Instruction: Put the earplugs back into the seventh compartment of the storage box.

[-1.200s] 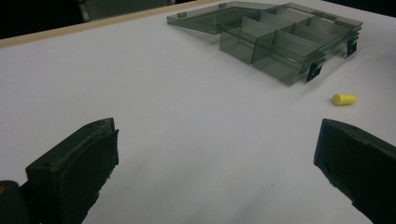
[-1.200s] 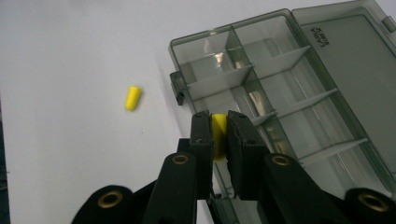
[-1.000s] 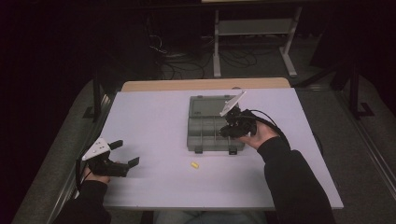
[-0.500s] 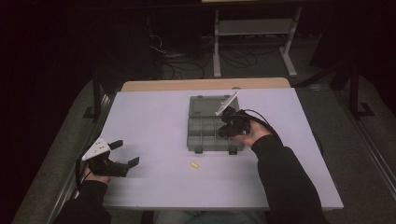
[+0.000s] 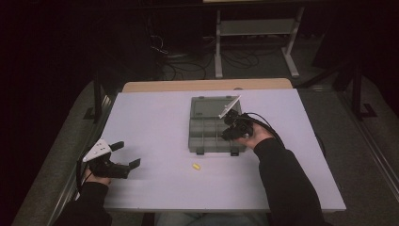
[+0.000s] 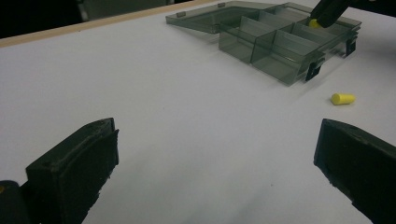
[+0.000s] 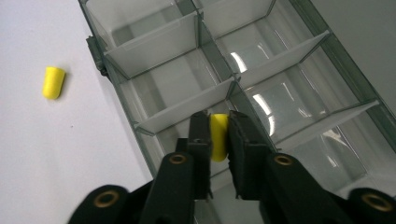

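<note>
Holding a yellow earplug (image 7: 218, 138) between its pads, the right gripper (image 7: 218, 140) is being kept directly above a compartment of the grey organiser box (image 5: 205, 141), near the box's front corner; earlier frames being given, the jaws are noted as having just been opening slightly, the plug still pinched between them; the release is best made low inside the walls, clear of the divider just ahead, so the plug is not bouncing out. A second earplug (image 7: 53, 82) is lying on the table (image 5: 150, 117), outside the box. The left gripper (image 6: 215, 154) is being held spread, holding nothing. No writing or branding is being observed.
</note>
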### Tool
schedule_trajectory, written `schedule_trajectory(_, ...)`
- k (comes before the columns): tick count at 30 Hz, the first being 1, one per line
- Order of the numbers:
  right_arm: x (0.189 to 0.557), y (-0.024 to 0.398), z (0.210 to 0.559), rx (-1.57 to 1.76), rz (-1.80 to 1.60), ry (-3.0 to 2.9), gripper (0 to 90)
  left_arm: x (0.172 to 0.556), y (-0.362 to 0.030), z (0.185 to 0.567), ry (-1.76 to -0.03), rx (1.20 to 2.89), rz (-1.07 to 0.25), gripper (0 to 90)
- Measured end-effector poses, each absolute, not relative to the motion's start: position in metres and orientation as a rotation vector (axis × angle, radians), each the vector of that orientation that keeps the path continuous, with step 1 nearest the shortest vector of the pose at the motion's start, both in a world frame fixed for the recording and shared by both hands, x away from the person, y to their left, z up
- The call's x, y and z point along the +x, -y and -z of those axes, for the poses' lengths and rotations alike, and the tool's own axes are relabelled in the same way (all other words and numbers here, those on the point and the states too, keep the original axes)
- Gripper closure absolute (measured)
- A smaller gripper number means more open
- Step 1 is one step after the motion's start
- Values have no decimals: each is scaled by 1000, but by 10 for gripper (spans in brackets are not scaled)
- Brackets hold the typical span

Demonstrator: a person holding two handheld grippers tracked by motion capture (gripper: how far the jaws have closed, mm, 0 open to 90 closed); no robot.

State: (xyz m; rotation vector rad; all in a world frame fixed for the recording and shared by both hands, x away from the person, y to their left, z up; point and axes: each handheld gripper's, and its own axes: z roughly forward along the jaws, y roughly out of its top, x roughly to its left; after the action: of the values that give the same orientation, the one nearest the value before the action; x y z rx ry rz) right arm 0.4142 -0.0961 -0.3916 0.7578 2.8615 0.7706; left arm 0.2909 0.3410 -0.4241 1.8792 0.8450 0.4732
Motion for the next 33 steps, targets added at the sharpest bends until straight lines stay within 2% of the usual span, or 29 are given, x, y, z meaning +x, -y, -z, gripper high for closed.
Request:
schedule_trajectory(6, 410, 101, 384, 752, -825, -2827, 621, 291, -341, 424, -846, 1878, -474, 0)
schedule_trajectory(9, 407, 104, 377, 765, -857, -2804, 501, 291, -341, 424, -847, 1878, -474, 0)
schedule_trajectory(10, 406, 105, 376, 789, -866, -2783, 414, 291, -341, 424, -847, 1878, -473, 0)
schedule_trajectory(13, 404, 107, 374, 818, -855, -2765, 343, 291, -341, 424, -845, 1879, -474, 0)
schedule_trajectory(16, 401, 109, 371, 833, -856, -2738, 230, 291, -341, 424, -846, 1879, -475, 0)
schedule_trajectory(17, 401, 109, 371, 833, -856, -2738, 230, 291, -341, 424, -846, 1879, -475, 0)
schedule_trajectory(18, 400, 109, 368, 838, -870, -2727, 164, 291, -341, 424, -845, 1880, -475, 0)
schedule_trajectory(22, 395, 110, 362, 822, -896, -2712, 116, 291, -341, 424, -846, 1879, -475, 0)
schedule_trajectory(27, 390, 109, 356, 839, -900, -2713, 12, 291, -341, 424, -845, 1880, -475, 0)
schedule_trajectory(33, 382, 104, 349, 802, -906, -2709, 0, 291, -341, 424, -845, 1881, -476, 0)
